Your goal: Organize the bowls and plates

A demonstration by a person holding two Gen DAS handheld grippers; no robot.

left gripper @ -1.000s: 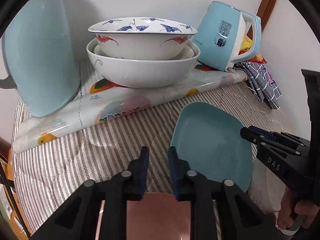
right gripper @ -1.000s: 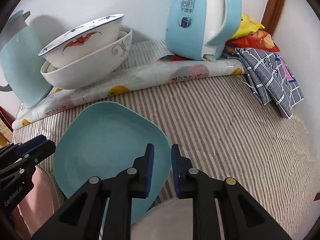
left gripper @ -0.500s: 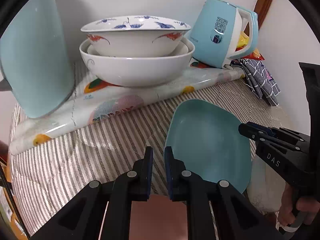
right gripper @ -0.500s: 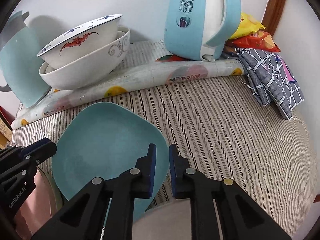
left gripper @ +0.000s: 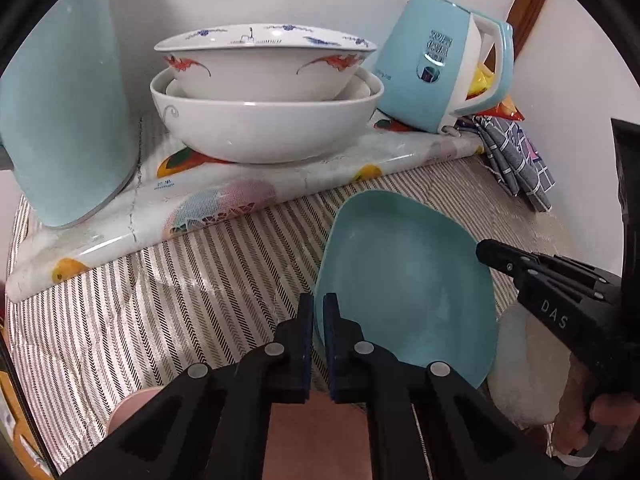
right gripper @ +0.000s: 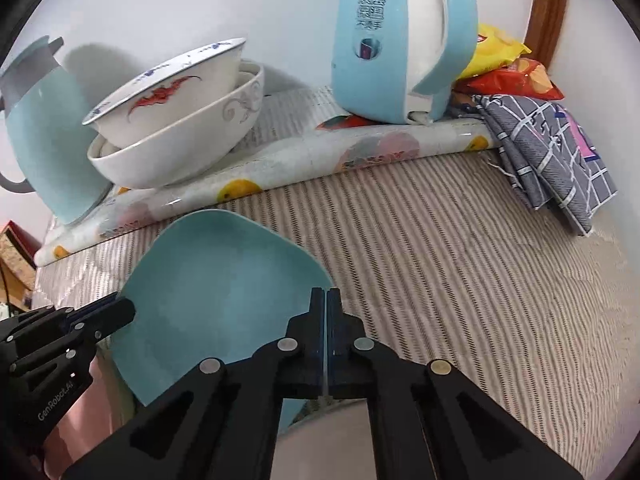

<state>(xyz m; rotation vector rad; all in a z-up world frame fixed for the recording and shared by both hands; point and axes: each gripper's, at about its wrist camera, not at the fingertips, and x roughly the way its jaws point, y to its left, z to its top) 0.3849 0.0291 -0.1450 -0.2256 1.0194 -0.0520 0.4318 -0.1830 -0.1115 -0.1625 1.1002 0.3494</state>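
Here the teal plate (left gripper: 404,280) is held tilted above the striped counter (right gripper: 460,248), its long axis running away toward the stacked bowls (left gripper: 264,108). Both the left claw (left gripper: 318,320) and right claw (right gripper: 325,312) are clenched on its near rim.

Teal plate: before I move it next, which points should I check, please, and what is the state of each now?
1. Is the left claw shut on the teal plate rim: ok.
2. Is the right claw shut on the opposite rim: ok.
3. Is the plate lifted free of the striped cloth: cannot tell.
4. Do the stacked bowls stand apart from the plate: ok.
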